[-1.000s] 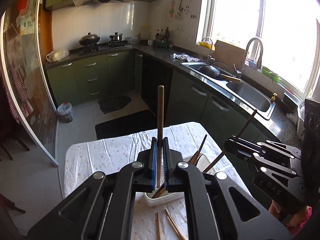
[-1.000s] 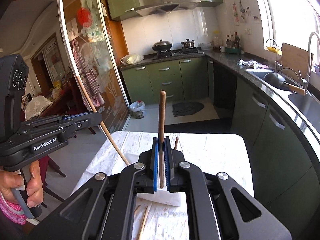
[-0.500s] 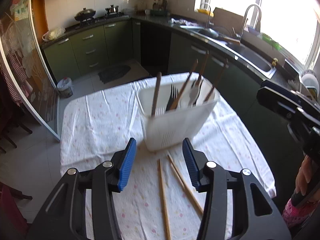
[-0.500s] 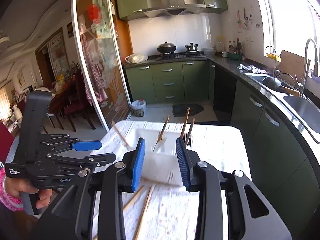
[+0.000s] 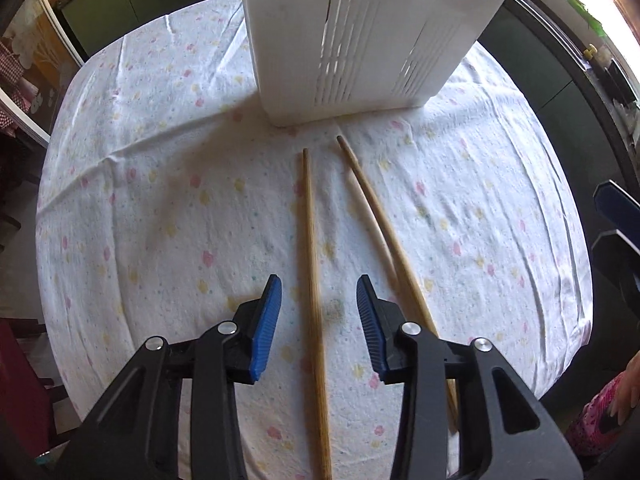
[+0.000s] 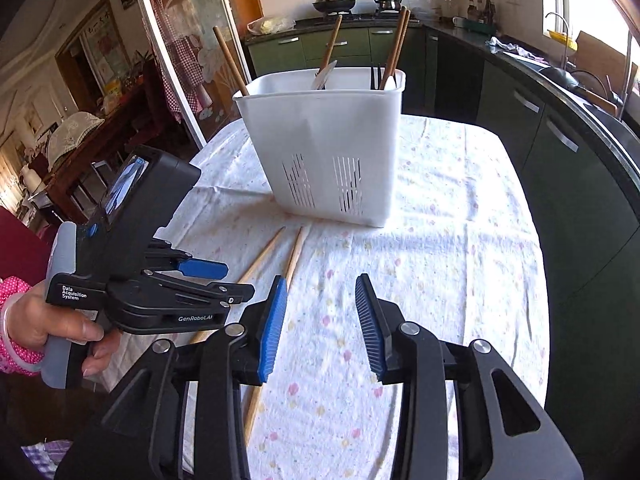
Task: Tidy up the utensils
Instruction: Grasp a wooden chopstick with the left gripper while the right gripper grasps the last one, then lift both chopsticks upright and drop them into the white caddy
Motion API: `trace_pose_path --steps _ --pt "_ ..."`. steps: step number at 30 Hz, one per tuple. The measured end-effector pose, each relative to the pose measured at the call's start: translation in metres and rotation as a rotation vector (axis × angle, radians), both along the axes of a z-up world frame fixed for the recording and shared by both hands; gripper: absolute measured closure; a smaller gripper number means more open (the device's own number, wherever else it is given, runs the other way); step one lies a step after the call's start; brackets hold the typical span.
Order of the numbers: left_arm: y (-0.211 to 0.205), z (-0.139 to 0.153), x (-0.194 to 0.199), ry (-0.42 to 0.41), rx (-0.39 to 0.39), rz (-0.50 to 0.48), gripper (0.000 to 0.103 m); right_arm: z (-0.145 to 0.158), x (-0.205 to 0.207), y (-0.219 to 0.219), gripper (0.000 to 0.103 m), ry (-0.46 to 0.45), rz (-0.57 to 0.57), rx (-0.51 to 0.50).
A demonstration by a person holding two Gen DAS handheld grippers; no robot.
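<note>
A white slotted utensil holder [image 6: 324,148] stands on the flowered tablecloth [image 6: 440,216] and holds several chopsticks [image 6: 394,52] and other utensils. It also shows in the left wrist view [image 5: 360,36]. Two wooden chopsticks lie on the cloth in front of it. My left gripper [image 5: 318,292] is open and low over the cloth, with one chopstick [image 5: 312,272] between its fingers, not gripped. The other chopstick [image 5: 384,220] passes under its right finger. My right gripper [image 6: 322,296] is open and empty, higher and back. The left gripper also shows in the right wrist view [image 6: 204,270].
The table edge [image 6: 540,264] drops off at the right toward green cabinets [image 6: 560,148] and a sink counter. A glass sliding door [image 6: 176,40] and a dining area lie to the left. The right gripper's fingers [image 5: 616,216] show at the right edge of the left wrist view.
Both grippers let go of the chopsticks they held into the holder and opened. My left gripper dropped low to the cloth over the two loose chopsticks. My right gripper pulled back.
</note>
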State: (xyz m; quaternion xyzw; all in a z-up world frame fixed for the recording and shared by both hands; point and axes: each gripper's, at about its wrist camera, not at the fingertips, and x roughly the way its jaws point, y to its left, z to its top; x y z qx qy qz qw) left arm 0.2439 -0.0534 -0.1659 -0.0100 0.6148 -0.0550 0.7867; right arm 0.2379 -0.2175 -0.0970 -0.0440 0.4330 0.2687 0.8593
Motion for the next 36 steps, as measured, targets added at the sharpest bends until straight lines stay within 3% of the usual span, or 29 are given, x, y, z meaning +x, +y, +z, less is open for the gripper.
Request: trace_pose_path --steps 3,8,18,27,29,30,36 --pt "-0.001 -0.005 0.000 -0.002 -0.011 0.001 0.083 -0.002 0.001 -0.003 0.064 0.006 -0.010 0.007" --pt "-0.002 -0.001 0.004 -0.036 -0.009 0.016 0.097 -0.012 0.005 0.005 0.064 0.036 -0.008 0.005" --pt "0.025 0.024 -0.015 -0.136 -0.006 0.033 0.097 -0.063 0.018 0.070 0.064 0.131 0.066 -0.103" --pt "0.030 0.034 -0.027 -0.164 -0.018 0.022 0.097 -0.085 0.036 0.099 0.062 0.147 0.019 -0.188" --pt "0.030 0.035 -0.028 -0.174 -0.016 0.017 0.097 -0.086 0.036 0.098 0.074 0.124 0.004 -0.207" --pt "0.029 0.036 -0.030 -0.180 -0.013 0.015 0.097 -0.086 0.035 0.096 0.092 0.117 0.006 -0.202" --pt "0.025 0.043 -0.038 -0.222 0.014 -0.003 0.097 -0.065 0.029 0.066 0.096 0.097 -0.017 -0.081"
